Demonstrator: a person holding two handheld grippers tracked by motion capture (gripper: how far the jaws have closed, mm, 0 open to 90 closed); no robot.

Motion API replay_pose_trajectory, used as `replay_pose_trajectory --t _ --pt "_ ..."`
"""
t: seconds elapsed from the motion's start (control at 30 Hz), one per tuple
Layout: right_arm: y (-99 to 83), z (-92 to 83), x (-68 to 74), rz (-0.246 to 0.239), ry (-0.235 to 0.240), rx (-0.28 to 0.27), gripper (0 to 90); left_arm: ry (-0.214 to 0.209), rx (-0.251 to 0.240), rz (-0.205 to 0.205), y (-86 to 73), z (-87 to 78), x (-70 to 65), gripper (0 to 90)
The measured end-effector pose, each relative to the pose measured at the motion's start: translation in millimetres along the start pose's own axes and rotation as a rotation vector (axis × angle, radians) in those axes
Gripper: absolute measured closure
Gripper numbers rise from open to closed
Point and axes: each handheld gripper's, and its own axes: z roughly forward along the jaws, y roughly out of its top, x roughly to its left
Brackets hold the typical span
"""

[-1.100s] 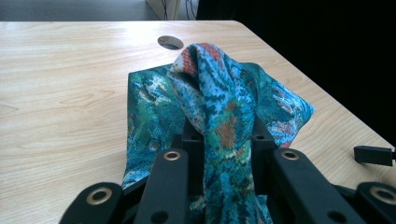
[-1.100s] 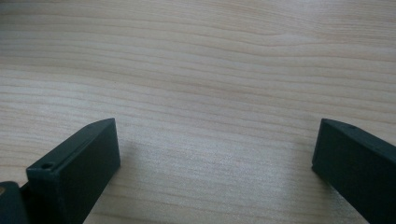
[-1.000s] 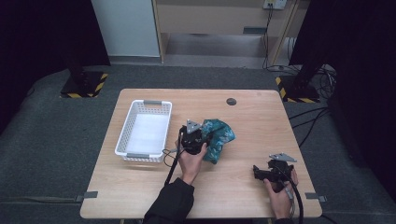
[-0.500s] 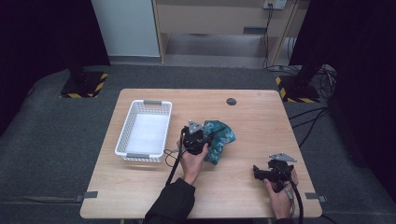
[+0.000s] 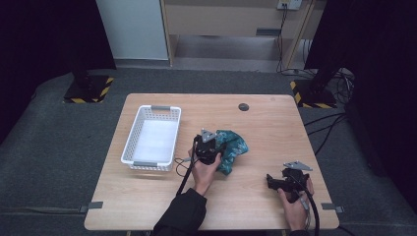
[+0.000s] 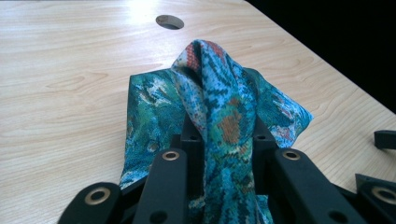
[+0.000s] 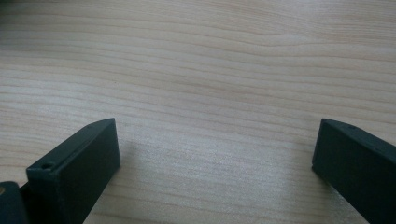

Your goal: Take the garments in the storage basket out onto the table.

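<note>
The crumpled teal patterned cloth with orange flecks (image 5: 230, 150) lies near the centre of the light wooden table (image 5: 255, 123), at about 3 o'clock from the white slatted plastic basket (image 5: 152, 140) and just apart from it. The left gripper (image 5: 212, 147) has its jaws pinched on a raised fold of this cloth (image 6: 219, 112); in the left gripper view the fabric runs up between them in a ridge and drapes to both sides.

Handling judgement: the cloth is light, soft and limp. It will sag and trail when lifted, and a thin single layer may slip free. Take hold at a bunched fold, as here, not at a flat edge.

The right gripper (image 5: 284, 183) rests at 5 o'clock on the table, well apart from the cloth, jaws spread wide over bare wood (image 7: 210, 93) and holding nothing.
</note>
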Motion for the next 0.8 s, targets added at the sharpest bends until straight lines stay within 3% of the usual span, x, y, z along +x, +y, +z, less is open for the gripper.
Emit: replay_pose_trajectory --t 0.4,0.8 --pt "0.0 0.0 0.0 0.0 0.0 0.0 0.8 0.007 0.034 -0.002 -5.1 7.9 0.6 67.9" --pt "0.0 0.0 0.0 0.0 0.0 0.0 0.9 0.024 0.09 -0.001 -7.8 12.5 3.1 50.9"
